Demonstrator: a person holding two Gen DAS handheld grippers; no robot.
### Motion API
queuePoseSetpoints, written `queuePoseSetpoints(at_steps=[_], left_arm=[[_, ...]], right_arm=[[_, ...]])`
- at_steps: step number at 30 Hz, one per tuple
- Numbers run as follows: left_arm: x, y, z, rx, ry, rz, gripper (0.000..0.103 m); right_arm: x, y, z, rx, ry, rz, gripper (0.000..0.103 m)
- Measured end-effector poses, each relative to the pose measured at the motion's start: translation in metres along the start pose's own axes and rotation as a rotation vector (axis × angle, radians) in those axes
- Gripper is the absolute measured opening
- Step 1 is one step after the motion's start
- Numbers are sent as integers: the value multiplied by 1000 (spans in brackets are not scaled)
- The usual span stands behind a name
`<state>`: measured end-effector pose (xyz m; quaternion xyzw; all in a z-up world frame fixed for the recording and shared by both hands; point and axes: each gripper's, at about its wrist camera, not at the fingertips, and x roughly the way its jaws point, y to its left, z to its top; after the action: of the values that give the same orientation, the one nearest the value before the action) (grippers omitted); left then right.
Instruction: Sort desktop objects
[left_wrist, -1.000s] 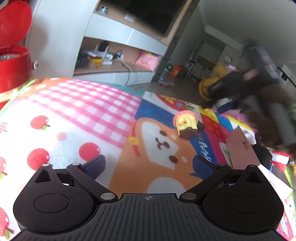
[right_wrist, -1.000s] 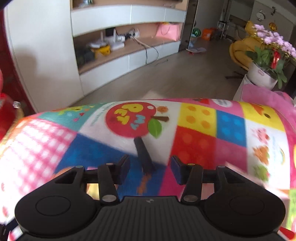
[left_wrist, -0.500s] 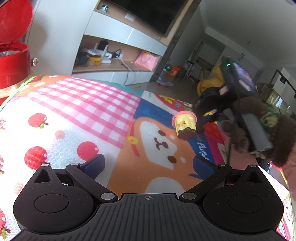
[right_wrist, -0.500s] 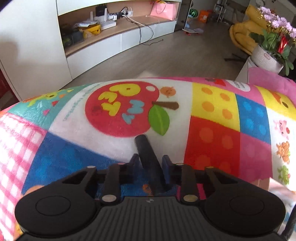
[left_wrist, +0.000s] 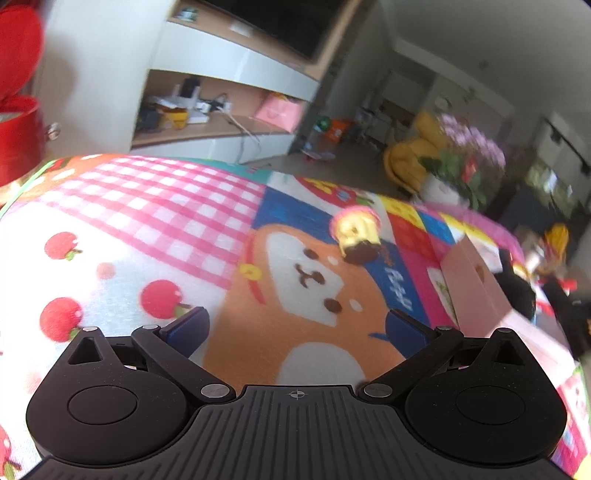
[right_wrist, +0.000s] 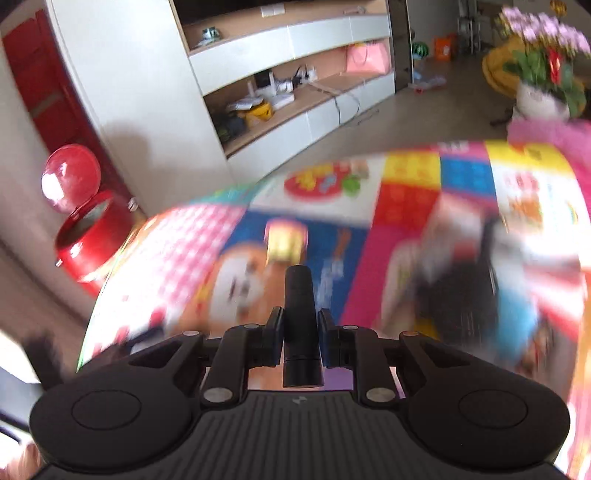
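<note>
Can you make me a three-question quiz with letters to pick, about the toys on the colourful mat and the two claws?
1. Where is the small pink and yellow cupcake toy?
A. on the cartoon-print play mat
B. inside the red bin
C. in the left claw

2. What colour is the round lidded bin beside the mat?
A. blue
B. red
C. green

3. What is the right claw doing?
A. standing open and empty
B. squeezing the cupcake
C. shut on a black cylinder-shaped stick

Answers: 1 A, it sits on the dog picture, ahead of the open left claw. 2 B, body and raised lid are shiny red. 3 C, both pads press the stick's sides.
</note>
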<state>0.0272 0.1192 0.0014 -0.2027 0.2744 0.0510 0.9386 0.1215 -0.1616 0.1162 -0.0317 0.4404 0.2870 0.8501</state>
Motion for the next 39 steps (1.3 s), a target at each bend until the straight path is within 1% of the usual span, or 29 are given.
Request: queuePoseSetpoints(at_steps=[4,6,8,9,10,11,12,13,14,16,18,19,20,21,22,25,27,30,33,37,39], left_arm=[[14,-24,8,107,49,-25,103],[21,-38,20,154,33,-11,103],[33,-53,39,204,9,19,103],[40,-59,48,224,4,30,103],[49,-66,58,237,10,37,102],[61,-72,66,244,27,40,96],[73,-77,73,247,49,46,89],[87,-82,79,252,77,63,79],[101,-85,82,254,101,77,81],[125,-88,86,248,144,85,86],[144,-88,87,254,175,90,85],[151,-89,87,266,178,104,79],[156,-91,86,288,180,118,71],[159,-93,85,312,182,129,65],[160,-94,83,334,184,140,60],[149,-99,77,374,157,155,60],[132,-101,72,387,135,135,59],[88,-109,56,415,77,57,59],[42,-120,28,460,28,-33,59],[0,-132,-11,496,23,-145,59],[-12,-135,-28,502,26,-172,59]], right_arm=[[4,-12,-56,-25,15,-115,18],[9,-19,-74,-32,5,-156,19],[9,-25,-90,-32,-33,-185,20],[7,-27,-96,-33,-55,-191,24],[3,-30,-102,-24,-77,-190,33],[0,-33,-107,-10,-99,-187,37],[-2,-38,-112,6,-120,-188,47],[-6,-41,-117,24,-142,-197,55],[-9,-44,-122,42,-163,-212,59],[-12,-50,-134,78,-190,-232,68],[-18,-54,-144,113,-212,-255,73],[-20,-56,-149,133,-223,-262,75],[-21,-59,-153,155,-231,-261,79],[-22,-61,-158,176,-236,-255,81],[-22,-63,-161,193,-236,-250,81],[-17,-62,-168,202,-225,-266,81],[-14,-56,-170,170,-230,-297,81],[-14,-48,-172,141,-245,-306,85],[-11,-44,-172,146,-244,-304,87],[-7,-45,-170,177,-222,-325,87],[-9,-42,-170,177,-229,-336,87]])
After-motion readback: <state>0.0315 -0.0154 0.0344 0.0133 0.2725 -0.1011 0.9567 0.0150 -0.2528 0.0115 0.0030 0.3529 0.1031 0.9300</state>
